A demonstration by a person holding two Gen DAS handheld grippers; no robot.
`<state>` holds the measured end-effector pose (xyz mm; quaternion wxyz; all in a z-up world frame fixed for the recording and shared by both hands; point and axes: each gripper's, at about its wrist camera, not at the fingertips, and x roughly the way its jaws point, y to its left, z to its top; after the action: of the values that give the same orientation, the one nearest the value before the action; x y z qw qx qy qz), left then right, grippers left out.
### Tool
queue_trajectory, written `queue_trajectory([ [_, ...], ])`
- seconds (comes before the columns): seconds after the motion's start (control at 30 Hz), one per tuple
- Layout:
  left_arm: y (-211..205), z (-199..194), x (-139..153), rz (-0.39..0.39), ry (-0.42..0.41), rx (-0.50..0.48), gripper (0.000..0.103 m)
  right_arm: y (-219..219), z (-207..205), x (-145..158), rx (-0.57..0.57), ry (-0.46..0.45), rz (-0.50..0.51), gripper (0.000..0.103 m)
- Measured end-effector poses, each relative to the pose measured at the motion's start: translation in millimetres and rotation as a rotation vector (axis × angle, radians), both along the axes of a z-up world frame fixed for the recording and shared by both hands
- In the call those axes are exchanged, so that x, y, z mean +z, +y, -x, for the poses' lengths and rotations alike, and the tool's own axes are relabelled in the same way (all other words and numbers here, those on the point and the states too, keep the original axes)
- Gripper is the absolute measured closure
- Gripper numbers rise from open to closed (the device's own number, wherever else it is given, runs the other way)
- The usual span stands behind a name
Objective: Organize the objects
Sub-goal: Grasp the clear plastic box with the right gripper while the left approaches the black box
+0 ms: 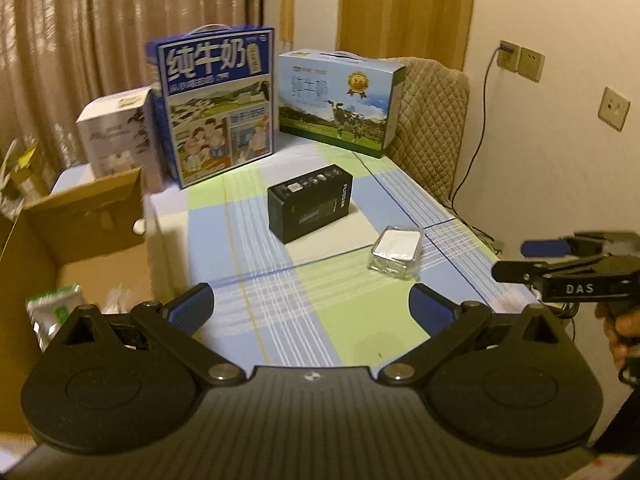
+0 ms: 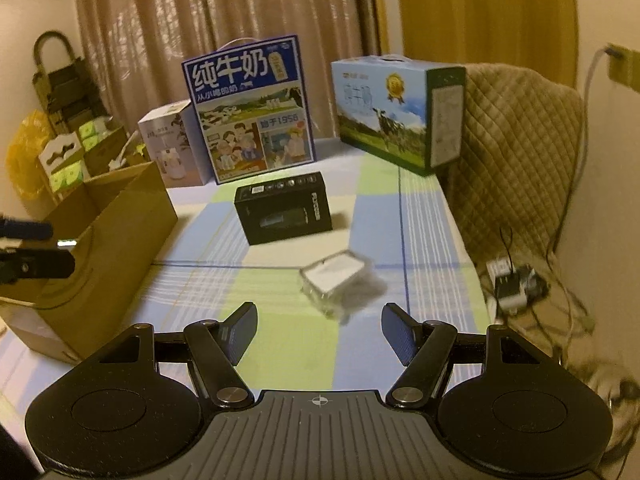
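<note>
Judging by how things lie, we are partway through the tidying: the cardboard box [image 1: 86, 216] at the left edge of the tabletop [image 1: 256, 308] stands open and already holds some things, among them a green-and-white packet [image 1: 52, 312] and something pale beside it that we cannot make out. Two loose things are left on the checked cloth. The black box [image 2: 284, 208] sits near the middle, lying flat, and the small clear-wrapped white packet [image 2: 336, 280] lies nearer to us and to its right, apart from it. Our left tongs [image 1: 310, 310] are spread wide and hold nothing, hovering over the near edge of the cloth just beside the cardboard box. Our right tongs [image 2: 318, 336] are spread as well, empty, and point straight at the wrapped packet, which lies just beyond the fingertips and between their lines, not yet touched. So we take the next step to be closing on that packet and carrying it over to the cardboard box, with the black box to follow. At the back, the tall blue milk carton [image 2: 248, 112], the wider milk carton [image 2: 396, 112] with a cow on it and a white box [image 2: 170, 148] stand upright in a row; whether they count as things to put away, we cannot tell.
</note>
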<state>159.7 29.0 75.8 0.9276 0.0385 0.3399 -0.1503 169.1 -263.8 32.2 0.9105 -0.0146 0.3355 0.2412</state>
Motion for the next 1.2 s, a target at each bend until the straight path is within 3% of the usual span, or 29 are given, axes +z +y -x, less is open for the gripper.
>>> queue_trajectory([
  [0.07, -2.7, -14.5, -2.7, -0.013, -0.001, -0.024, 0.001, 6.2, -15.8, -7.2, 0.024, -0.007, 0.010, 0.037],
  [0.2, -3.7, -41.5, -11.5, -0.016, 0.002, -0.050, 0.001, 22.5, -45.5, -25.6, 0.087, -0.001, 0.040, 0.023],
  [0.5, -0.9, -95.0, -29.6, -0.070, 0.060, -0.087, 0.001, 50.3, -89.4, -60.9, 0.186, -0.059, 0.183, 0.020],
  [0.9, -1.6, -135.0, -49.3, -0.060, 0.094, -0.130, 0.001, 83.3, -129.5, -100.1, 0.302, -0.082, 0.329, 0.019],
  [1.03, -3.9, -143.0, -56.3, -0.053, 0.107, -0.148, 0.001, 86.0, -145.1, -113.9, 0.289, -0.050, 0.364, 0.019],
  [1.2, -7.5, -151.3, -61.3, -0.061, 0.112, -0.167, 0.001, 81.2, -158.0, -123.5, 0.293, 0.037, 0.330, 0.019],
])
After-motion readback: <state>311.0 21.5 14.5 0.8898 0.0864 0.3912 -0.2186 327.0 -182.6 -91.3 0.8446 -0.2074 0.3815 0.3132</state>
